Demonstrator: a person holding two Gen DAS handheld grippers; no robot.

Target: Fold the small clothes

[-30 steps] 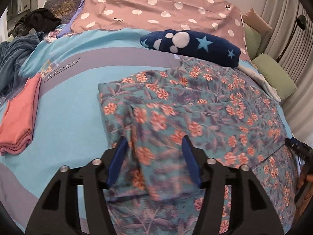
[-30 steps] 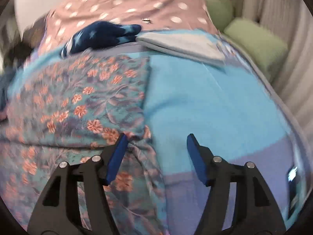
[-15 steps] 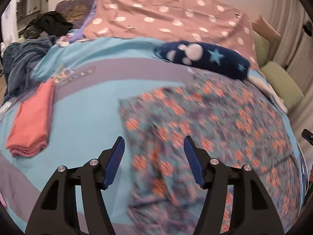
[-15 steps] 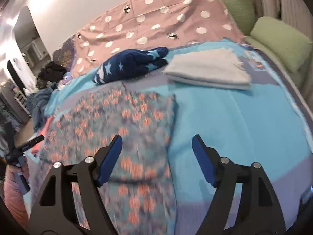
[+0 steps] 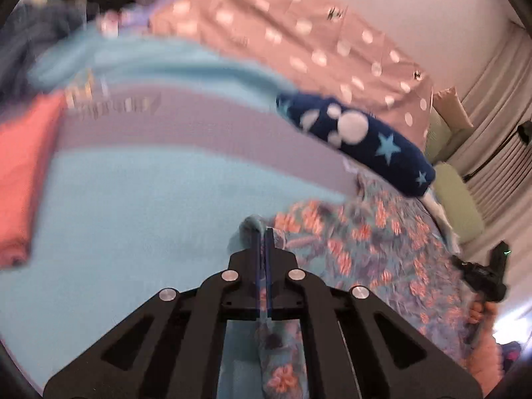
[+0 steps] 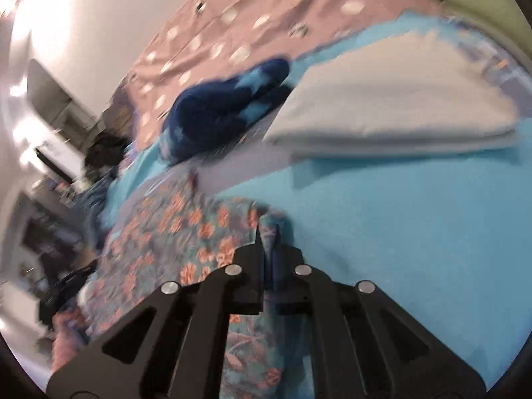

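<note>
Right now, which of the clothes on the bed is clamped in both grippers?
The floral garment: its edges are pinched in the left gripper and right gripper. The coral folded piece and white folded piece lie untouched.

clear: blue bedspread (image 5: 139, 199) | blocked: navy star blanket (image 5: 359, 136), white towel (image 6: 399, 106)

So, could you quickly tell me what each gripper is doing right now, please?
Left gripper: closed on the floral cloth's left edge.
Right gripper: closed on the floral cloth's right edge.
</note>
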